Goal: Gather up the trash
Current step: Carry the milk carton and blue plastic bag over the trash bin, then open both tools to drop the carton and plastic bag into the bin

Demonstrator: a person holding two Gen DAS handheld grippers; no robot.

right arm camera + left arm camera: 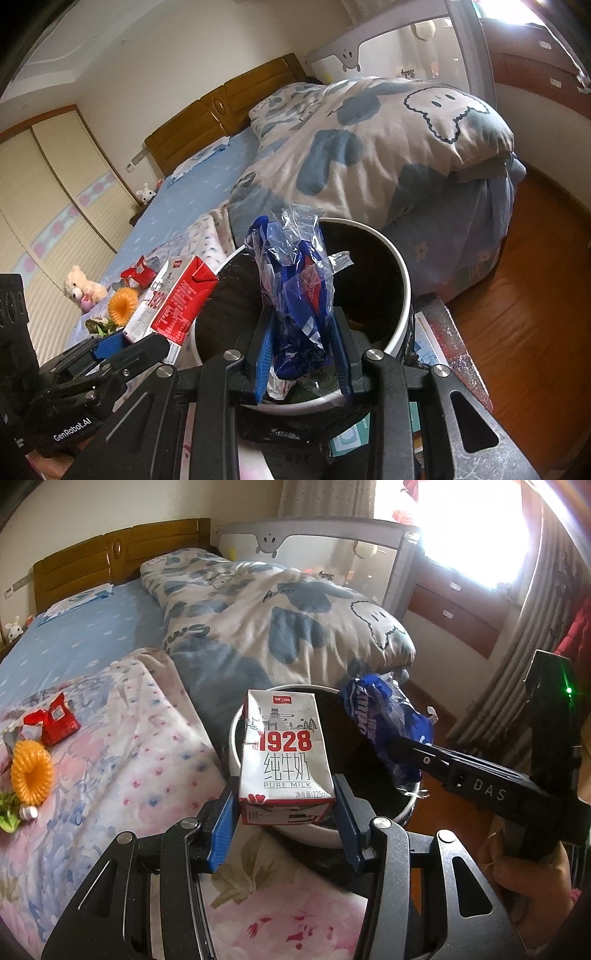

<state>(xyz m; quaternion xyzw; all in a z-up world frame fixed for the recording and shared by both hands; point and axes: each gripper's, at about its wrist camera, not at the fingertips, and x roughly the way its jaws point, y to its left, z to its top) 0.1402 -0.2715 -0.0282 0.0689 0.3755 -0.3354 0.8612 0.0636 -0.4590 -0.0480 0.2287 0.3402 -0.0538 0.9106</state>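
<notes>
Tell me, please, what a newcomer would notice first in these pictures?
First, the 1928 pure milk carton, gripped by the left gripper over the near rim of the white trash bin. Next, the crumpled blue plastic wrapper in the right gripper, above the same bin's dark opening beside the bed.

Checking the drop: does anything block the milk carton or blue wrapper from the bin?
Nothing visible does. The milk carton and blue wrapper hang over the bin, whose mouth is open.
</notes>
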